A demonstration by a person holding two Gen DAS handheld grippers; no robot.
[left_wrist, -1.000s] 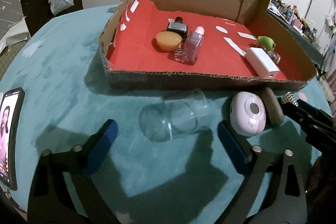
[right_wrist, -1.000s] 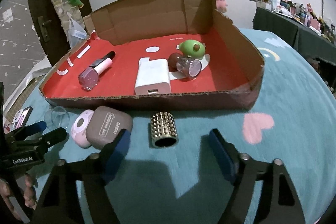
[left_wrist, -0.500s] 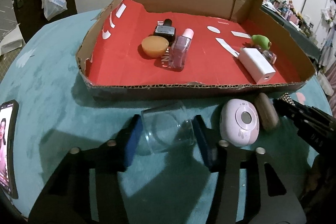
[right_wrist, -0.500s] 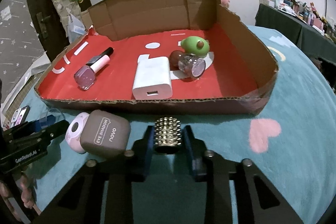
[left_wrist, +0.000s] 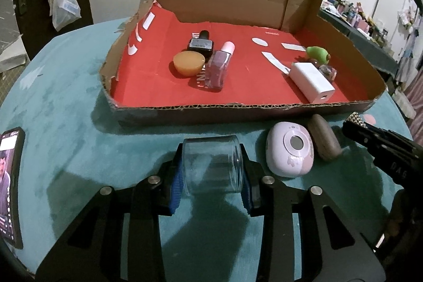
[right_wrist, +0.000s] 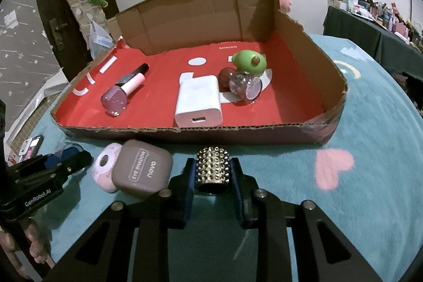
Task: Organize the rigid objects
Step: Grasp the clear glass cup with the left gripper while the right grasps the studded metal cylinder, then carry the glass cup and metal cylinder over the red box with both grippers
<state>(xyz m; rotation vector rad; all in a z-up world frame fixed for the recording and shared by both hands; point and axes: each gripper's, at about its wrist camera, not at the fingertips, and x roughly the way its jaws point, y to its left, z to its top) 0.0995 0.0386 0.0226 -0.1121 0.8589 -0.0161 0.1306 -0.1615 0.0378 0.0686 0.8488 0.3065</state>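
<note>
We see the cardboard tray [right_wrist: 304,132], red inside, holding a white charger [right_wrist: 198,102], pink polish bottle [right_wrist: 119,97], green avocado toy [right_wrist: 249,61] and glitter jar [right_wrist: 246,85]. At 6 o'clock, our right tool [right_wrist: 212,177] grips the studded cylinder [right_wrist: 212,171]; our left tool [left_wrist: 211,171], jaws just closing, clamps the clear glass jar [left_wrist: 212,168]. Both rest on the teal bench [right_wrist: 370,123].

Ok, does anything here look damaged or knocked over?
Yes. The cardboard tray has torn, ragged edges, worst at its left wall. Inside, the pink nail polish bottle and the glitter jar lie on their sides. The clear glass jar also lies sideways, in the left gripper.
</note>
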